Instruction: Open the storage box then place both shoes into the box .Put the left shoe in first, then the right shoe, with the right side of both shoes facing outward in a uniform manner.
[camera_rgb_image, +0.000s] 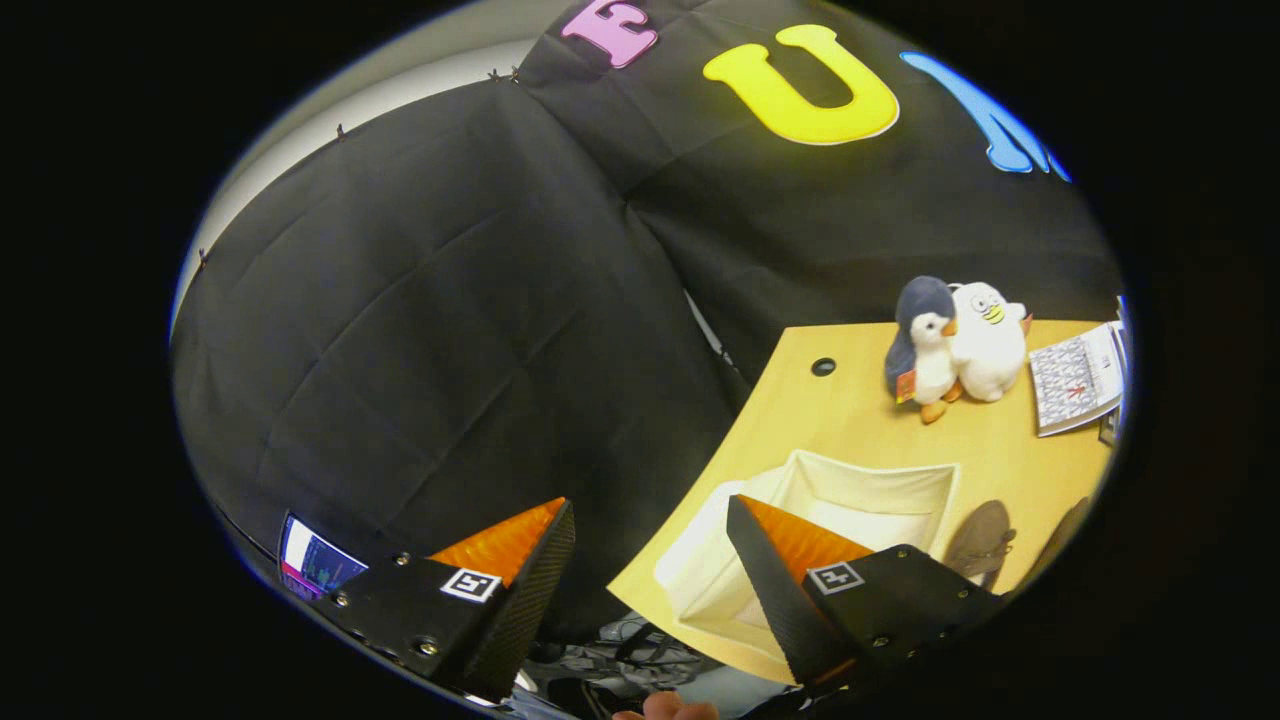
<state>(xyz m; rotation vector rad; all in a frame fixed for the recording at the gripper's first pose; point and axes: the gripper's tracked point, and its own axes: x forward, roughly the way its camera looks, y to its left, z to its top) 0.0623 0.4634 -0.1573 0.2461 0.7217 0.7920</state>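
place: recording booth | evidence: black cloth wall (450, 330); wooden desk (860, 430); plush penguins (955, 345); booklet (1075, 378)

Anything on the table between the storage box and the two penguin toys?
No. In the gripper view, only bare tabletop lies between the open storage box and the penguin toys. The gripper has open jaws, holding nothing.

Light wooden table (860, 425) with a small round dark hole (823, 366). On it: open cream fabric storage box (850, 510), brown shoe (980, 540) just beside the box, grey-and-white plush penguin (922, 345) touching white plush toy (988, 340), printed paper booklet (1075, 378) nearby.
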